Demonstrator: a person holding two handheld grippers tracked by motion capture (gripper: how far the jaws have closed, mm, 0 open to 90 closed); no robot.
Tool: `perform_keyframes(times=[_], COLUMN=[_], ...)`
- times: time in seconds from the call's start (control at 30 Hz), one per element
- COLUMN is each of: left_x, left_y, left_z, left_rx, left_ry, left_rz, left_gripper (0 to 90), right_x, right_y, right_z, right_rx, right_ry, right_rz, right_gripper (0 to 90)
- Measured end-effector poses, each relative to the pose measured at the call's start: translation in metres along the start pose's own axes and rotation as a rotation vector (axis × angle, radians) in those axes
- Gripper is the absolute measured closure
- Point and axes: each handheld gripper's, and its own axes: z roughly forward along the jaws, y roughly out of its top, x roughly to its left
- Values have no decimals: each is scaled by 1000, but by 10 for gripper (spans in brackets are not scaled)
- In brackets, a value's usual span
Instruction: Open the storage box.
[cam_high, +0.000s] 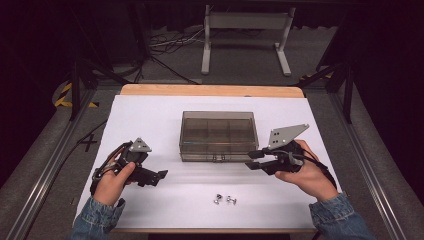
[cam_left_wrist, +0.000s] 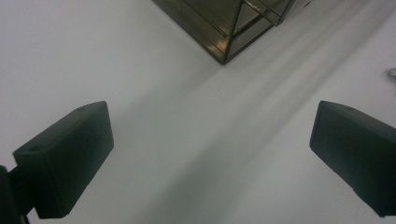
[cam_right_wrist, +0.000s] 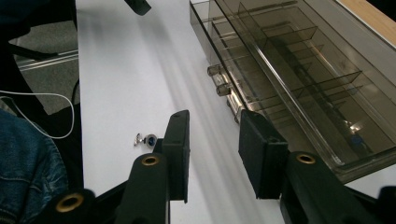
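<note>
Organizer box (cam_high: 219, 135) latch job, both grippers' fingers spread and empty.
Right gripper (cam_high: 255, 161) should meet the front clasp (cam_right_wrist: 223, 84) squarely; box looks shut, I think, left gripper (cam_high: 161, 175) idle.

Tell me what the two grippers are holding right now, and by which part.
Nothing. The left gripper is wide open over bare white table. The right gripper is part open with only air between its jaws, near the clear box.

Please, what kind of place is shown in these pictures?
Probably a lab or studio set up for recording handling work: a table under white paper, dark surroundings with loose cables on the floor, and black-and-yellow hazard tape at the left.
</note>
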Motion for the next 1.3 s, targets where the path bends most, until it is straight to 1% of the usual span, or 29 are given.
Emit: perform_keyframes(times=[0.17,0.2,0.27,0.33,0.37,0.4,0.43,0.47,0.6,0.67,0.73,0.77,0.8,0.87,0.9,0.93,0.97,1.03,1.07,1.1,1.17,1.23,1.3], left_x=[1,1,1,0,0,0,0,0,0,0,0,0,0,0,0,0,0,0,0,0,0,0,-1], left_y=[-1,-1,-1,-1,-1,-1,-1,-1,-1,-1,-1,-1,-1,-1,-1,-1,-1,-1,-1,-1,-1,-1,-1], left_z=[0,0,0,0,0,0,0,0,-1,0,0,0,0,0,0,-1,-1,-2,-1,-1,-1,-2,-2], left_rx=[-6,-8,-6,-8,-8,-8,-8,-8,-6,-7,-6,-4,-3,-5,-7,-6,-8,-4,-9,-9,-8,-3,-3], left_ry=[-2,2,3,3,2,2,2,1,5,1,1,-3,-3,-1,0,3,5,0,2,2,1,1,-3], left_rz=[-3,-6,-9,-8,-7,-7,-7,-7,-3,-6,-1,2,2,-4,-7,-3,-3,-3,-6,-5,-4,2,-3], left_gripper=[3,3,4,4,4,3,3,3,4,4,3,3,3,3,4,4,4,3,4,4,4,4,4], right_x=[-9,-13,-14,-17,-19,-20,-21,-22,-27,-31,-35,-35,-39,-40,-40,-42,-42,-42,-42,-42,-43,-43,-43], right_y=[6,8,9,11,12,12,13,14,15,14,13,13,11,11,11,10,10,10,10,10,9,9,9], right_z=[0,1,2,4,5,6,6,7,12,15,19,19,24,25,27,30,30,34,37,37,39,42,43], right_rx=[15,27,26,33,38,43,44,50,64,69,91,91,112,118,131,153,153,174,196,196,214,246,251], right_ry=[-5,21,30,26,40,53,55,48,30,42,32,32,41,44,42,38,38,34,30,30,28,25,26], right_rz=[13,29,30,18,19,31,33,24,16,20,13,13,15,16,13,1,1,-11,-22,-22,-20,-33,-37], right_gripper=[645,644,645,640,638,637,638,640,639,645,650,650,653,653,655,660,660,669,674,674,675,695,697])
